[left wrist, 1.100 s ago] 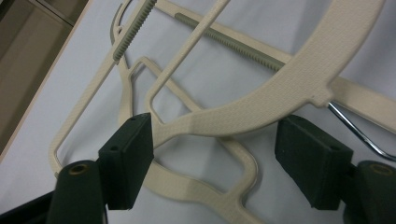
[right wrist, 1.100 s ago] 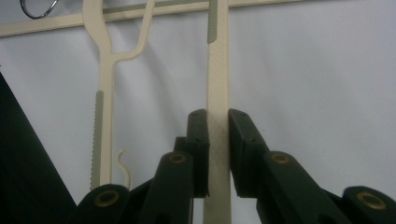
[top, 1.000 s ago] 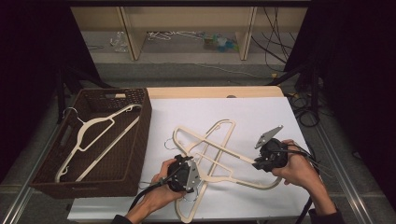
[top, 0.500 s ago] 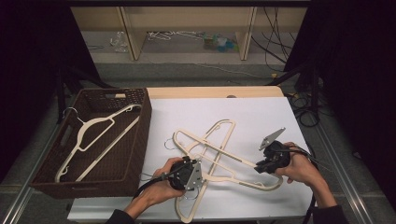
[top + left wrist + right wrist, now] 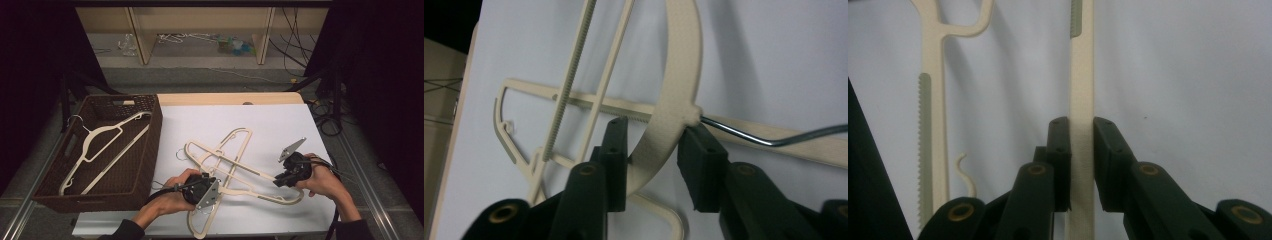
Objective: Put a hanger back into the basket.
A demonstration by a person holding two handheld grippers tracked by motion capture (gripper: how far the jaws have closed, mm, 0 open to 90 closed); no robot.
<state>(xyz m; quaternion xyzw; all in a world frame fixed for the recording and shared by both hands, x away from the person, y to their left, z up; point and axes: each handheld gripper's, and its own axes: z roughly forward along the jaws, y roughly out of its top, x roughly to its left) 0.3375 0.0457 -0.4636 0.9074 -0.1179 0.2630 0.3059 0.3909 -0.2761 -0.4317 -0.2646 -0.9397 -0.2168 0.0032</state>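
The right gripper (image 5: 1081,130) pinches the straight bar of one cream hanger (image 5: 240,170) that lies crossed with a second hanger (image 5: 227,165) on the white bench (image 5: 280,125). The left gripper (image 5: 652,150) straddles the second hanger's curved neck beside its wire hook (image 5: 769,141); its jaws have just been closing and sit near the plastic, contact on both sides uncertain. One hanger (image 5: 100,145) already rests in the brown basket (image 5: 150,107) at the left. Judged from this, one of three is stowed, and two remain to separate and move.

room: dark | floor (image 5: 200,70): grey, cables | back: wooden shelf unit (image 5: 200,20) | table (image 5: 230,98): wood edge
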